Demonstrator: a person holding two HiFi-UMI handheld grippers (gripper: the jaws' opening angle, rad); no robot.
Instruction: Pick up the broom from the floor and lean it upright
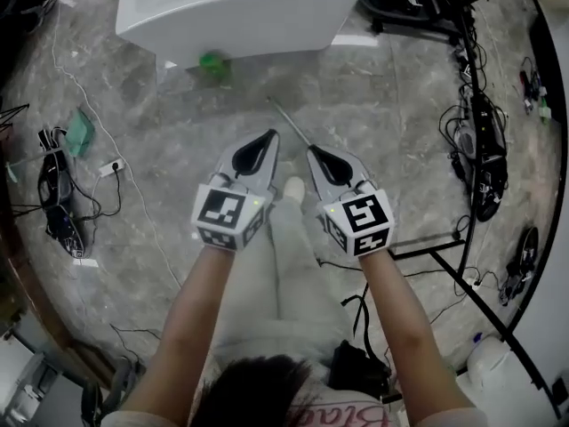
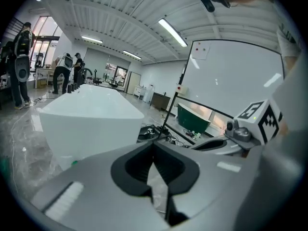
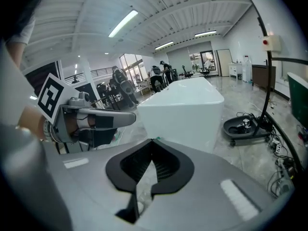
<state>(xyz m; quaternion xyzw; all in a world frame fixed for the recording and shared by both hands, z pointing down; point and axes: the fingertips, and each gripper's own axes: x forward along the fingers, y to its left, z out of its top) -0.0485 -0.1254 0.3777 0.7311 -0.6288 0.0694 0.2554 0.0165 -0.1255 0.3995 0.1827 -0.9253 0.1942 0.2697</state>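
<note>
Grey marble floor [image 1: 373,87] is spreading out below you, with a white table [image 1: 240,16] standing at its far side and cables [image 1: 471,132] trailing along the right edge. A small green thing [image 1: 213,63] is sitting on the floor at the table's near edge.

You are holding both grippers side by side above your legs, pointing forward and down. Your left gripper [image 1: 267,140] is showing its jaws closed tip to tip, with nothing between them. Your right gripper [image 1: 316,154] is closed the same way and is also carrying nothing.

The broom [image 1: 289,123] is lying on the floor just ahead of the right gripper's tips. Only its thin handle is showing, slanting away toward the table, and its near end is passing out of sight behind that gripper. Neither gripper is gripping it.

People [image 2: 62,73] are standing beyond the table in the background.
</note>
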